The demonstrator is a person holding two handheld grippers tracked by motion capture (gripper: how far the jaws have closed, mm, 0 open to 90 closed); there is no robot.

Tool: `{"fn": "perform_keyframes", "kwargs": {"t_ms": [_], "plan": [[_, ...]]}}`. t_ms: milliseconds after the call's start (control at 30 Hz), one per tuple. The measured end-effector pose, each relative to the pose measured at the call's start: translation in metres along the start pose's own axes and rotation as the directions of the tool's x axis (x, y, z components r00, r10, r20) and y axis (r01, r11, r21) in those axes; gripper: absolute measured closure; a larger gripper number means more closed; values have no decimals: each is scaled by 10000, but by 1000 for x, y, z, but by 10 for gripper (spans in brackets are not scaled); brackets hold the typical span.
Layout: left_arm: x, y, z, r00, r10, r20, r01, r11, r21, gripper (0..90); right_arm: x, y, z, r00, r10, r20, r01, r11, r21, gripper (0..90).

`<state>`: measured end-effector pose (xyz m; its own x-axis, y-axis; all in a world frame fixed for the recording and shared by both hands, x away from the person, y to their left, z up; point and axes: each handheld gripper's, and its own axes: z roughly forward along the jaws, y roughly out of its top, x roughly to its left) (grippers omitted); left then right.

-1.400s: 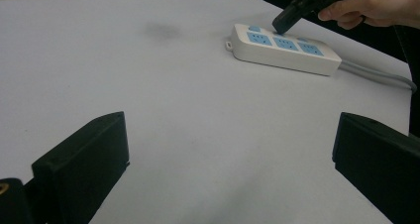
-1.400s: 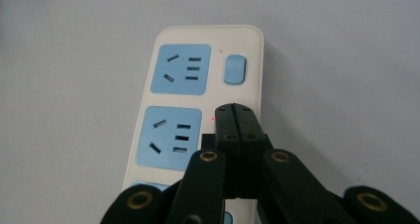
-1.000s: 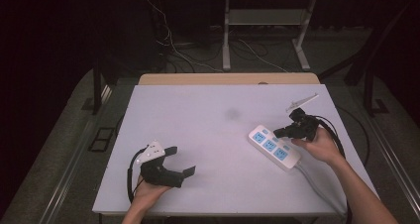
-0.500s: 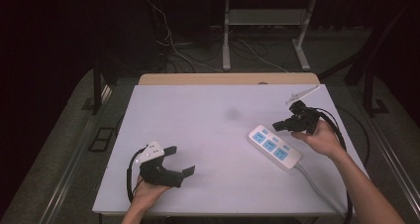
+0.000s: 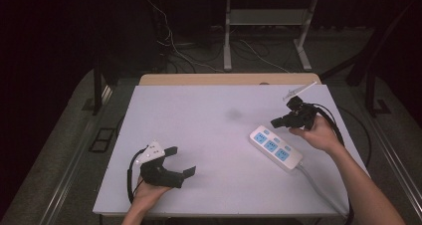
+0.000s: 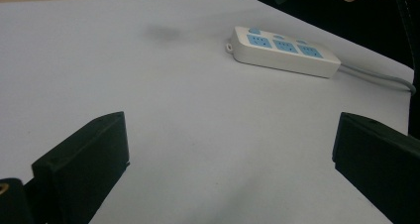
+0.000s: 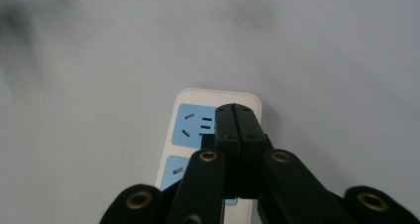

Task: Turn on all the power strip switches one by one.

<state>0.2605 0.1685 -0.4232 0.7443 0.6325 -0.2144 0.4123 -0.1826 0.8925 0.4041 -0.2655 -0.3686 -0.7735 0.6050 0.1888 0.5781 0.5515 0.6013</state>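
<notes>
1. The left gripper point(image 5: 180, 161) rests low on the surface point(image 5: 209, 135), near its front left corner, held from behind by the person's left hand point(image 5: 147, 195). Its jaws stand wide apart with nothing between them; in the left gripper view only bare surface lies in the gap.
2. Ahead of the left gripper and off to its right, well apart from it, lies a white power strip point(image 6: 285, 50) with three blue sockets, flat on the surface. Its grey cable point(image 6: 376, 76) runs off toward the surface's right edge.
3. The right gripper point(image 5: 276, 122) is held in the right hand point(image 5: 321, 134), lifted above the far end of the power strip and not touching it. Its jaws are clenched together, pad against pad, with nothing between them.
4. In the right gripper view the power strip point(image 7: 198, 135) lies directly below and just beyond the closed jaw tips, its end socket partly covered by them.
</notes>
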Motion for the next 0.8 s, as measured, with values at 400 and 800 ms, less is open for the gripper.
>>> {"fn": "perform_keyframes", "kwargs": {"t_ms": [400, 800], "plan": [[0, 0, -1, 10000, -19, -23, 19, 10000, -45, 0, -6, 3, 12, 9999, 93, -45, -93, 9998, 182, 900], [0, 0, -1, 10000, -8, -27, 8, 10000, -42, 0, -11, 4, 29, 9997, 174, -189, -165, 9989, 429, 900]]}}
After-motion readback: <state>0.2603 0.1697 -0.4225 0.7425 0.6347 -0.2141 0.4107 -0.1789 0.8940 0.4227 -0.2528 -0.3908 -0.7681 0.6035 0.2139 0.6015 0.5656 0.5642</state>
